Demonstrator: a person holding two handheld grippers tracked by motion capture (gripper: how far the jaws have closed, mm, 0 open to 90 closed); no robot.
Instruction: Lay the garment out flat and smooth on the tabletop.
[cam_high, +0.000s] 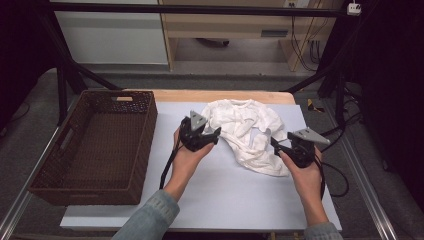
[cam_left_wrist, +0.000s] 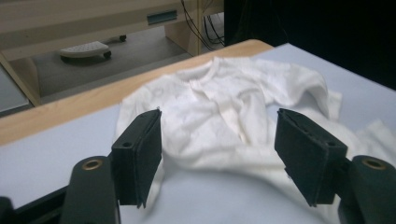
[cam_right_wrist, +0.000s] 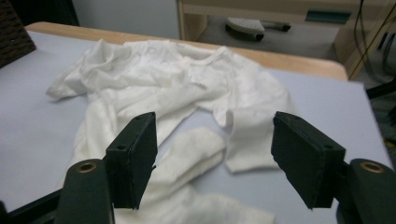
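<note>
Here, a crumpled white garment (cam_high: 246, 131) lies on the pale sheet (cam_high: 220, 200) that covers the wooden table (cam_high: 220, 95), toward its far right part, with its round neckline turned to the far edge and a sleeve trailing out toward the person. The left gripper (cam_high: 216, 131) sits just beside the garment's left edge, in the high view, held in the person's left hand (cam_high: 189, 159); in the left gripper view its two black jaws stand wide apart, with the cloth lying on the sheet ahead of them and nothing pinched between the pads (cam_left_wrist: 140, 156). The right gripper (cam_high: 276, 144) is at the garment's near right edge, carried by the right hand (cam_high: 306, 172), and its jaws are likewise spread wide (the right gripper view shows a sleeve and folds of fabric (cam_right_wrist: 187, 102) below and beyond them, none of it clamped). Whether either jaw tip brushes the cloth cannot be told. A dark brown wicker basket (cam_high: 55, 170) stands on the left end of the table, well apart from the garment, its long side along the sheet's left edge.
</note>
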